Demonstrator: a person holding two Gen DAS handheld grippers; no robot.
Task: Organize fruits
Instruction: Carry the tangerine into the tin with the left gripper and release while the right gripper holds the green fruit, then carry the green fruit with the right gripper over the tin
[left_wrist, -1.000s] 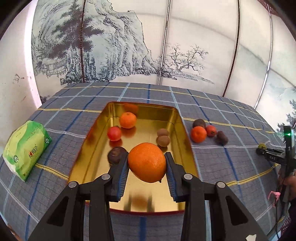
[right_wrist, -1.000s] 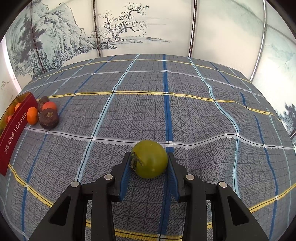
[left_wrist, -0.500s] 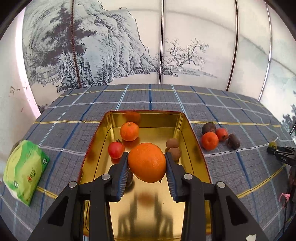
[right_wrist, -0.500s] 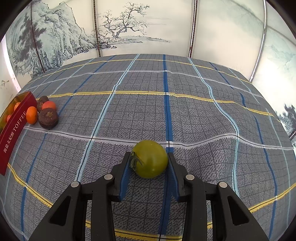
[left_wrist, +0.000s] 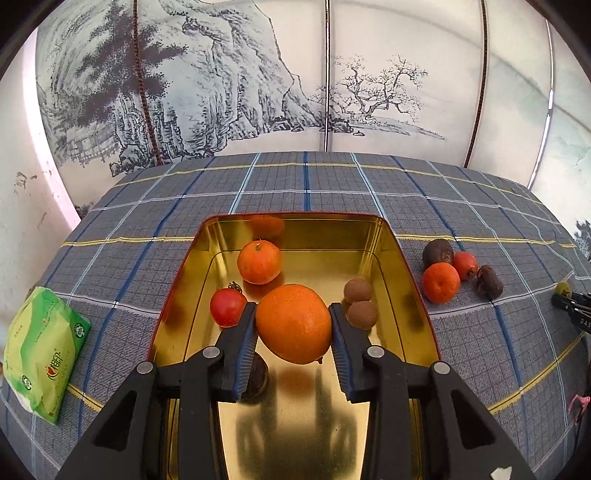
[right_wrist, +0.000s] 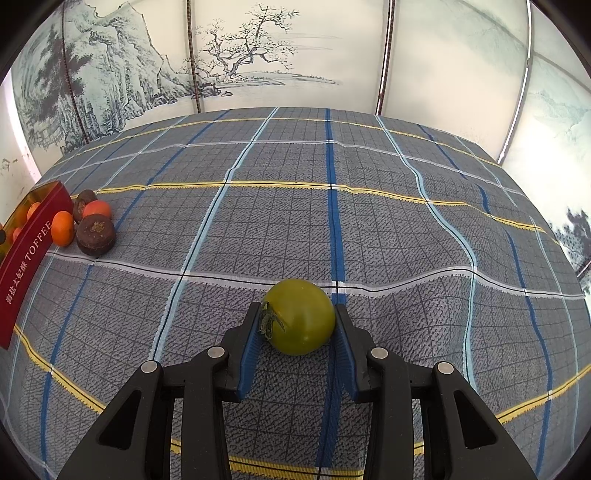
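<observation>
Left claw (left_wrist: 293, 325) is clamped on a big orange (left_wrist: 293, 323), holding it up over the gold tin (left_wrist: 413, 295), which already has a smaller orange (left_wrist: 259, 262), a red tomato (left_wrist: 228, 307) and two brown fruits (left_wrist: 360, 304) inside. Right claw (right_wrist: 297, 325) is pinching a green tomato (right_wrist: 299, 321) right at the plaid-covered bench (right_wrist: 332, 203), well away from the tin.

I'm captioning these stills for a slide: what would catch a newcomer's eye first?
The big orange pinched in the left gripper above the gold tin, which already holds smaller fruit. Then the green tomato between the right gripper's fingers over the plaid cloth.
</observation>
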